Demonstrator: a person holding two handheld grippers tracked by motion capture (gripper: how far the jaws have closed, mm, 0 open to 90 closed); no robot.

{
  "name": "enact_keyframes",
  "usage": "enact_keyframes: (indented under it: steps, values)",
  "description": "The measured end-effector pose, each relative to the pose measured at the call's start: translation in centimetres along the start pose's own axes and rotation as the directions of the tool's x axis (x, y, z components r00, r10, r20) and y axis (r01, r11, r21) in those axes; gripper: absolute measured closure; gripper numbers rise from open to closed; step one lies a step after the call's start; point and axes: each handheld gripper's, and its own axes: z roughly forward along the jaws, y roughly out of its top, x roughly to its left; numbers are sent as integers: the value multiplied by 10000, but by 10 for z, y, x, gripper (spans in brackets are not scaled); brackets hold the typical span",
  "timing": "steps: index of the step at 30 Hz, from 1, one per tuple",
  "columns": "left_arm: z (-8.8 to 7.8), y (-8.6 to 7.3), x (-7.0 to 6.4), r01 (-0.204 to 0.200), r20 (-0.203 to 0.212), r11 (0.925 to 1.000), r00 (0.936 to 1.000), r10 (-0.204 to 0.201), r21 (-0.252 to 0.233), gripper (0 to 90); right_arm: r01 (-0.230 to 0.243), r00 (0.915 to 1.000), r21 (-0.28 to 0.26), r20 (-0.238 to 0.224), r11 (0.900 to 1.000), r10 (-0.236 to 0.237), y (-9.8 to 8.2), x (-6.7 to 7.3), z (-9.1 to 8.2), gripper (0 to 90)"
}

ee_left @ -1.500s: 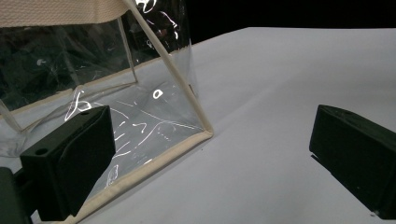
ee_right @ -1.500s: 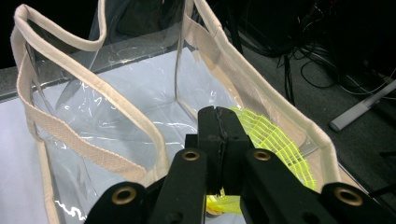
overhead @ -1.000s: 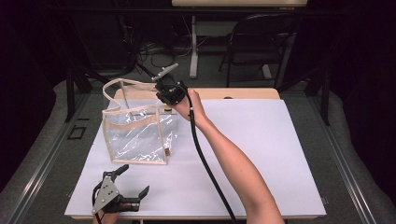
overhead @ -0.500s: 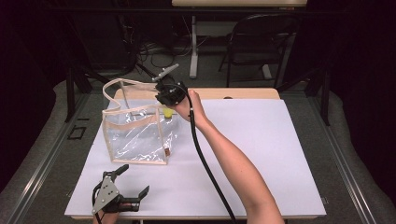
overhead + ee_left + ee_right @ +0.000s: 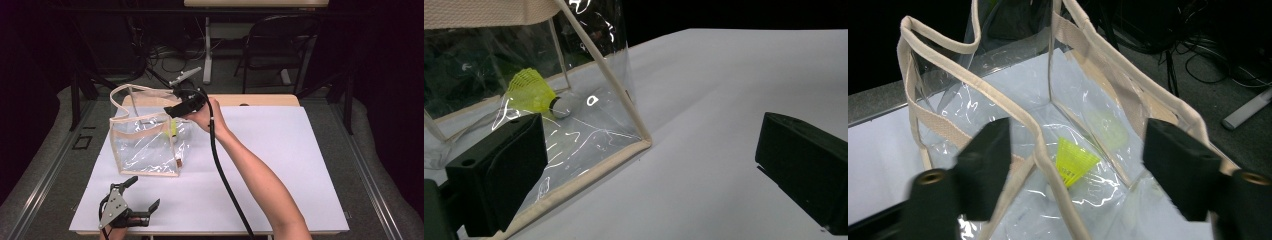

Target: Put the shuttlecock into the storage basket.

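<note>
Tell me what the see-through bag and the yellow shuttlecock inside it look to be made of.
Bag: likely clear, glossy soft plastic, given its glare and wrinkles, with matte beige woven-looking edging and handles. Shuttlecock: neon-yellow ribbed skirt, probably moulded plastic; dark band and pale rounded tip, material unclear.

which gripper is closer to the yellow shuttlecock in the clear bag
Right. The right gripper hangs just above the clear bag's open top, jaws open, directly over the yellow shuttlecock inside. The left gripper sits open on the table's near edge, outside the bag.
</note>
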Motion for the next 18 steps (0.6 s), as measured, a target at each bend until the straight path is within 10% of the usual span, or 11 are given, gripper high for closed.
enact_keyframes:
  steps: [18]
  values:
    - [4,1,-1,-21,-1,10000,10000,21,63,2,-198,9992,-380,-364,9991,184,-19,-10,-32,39]
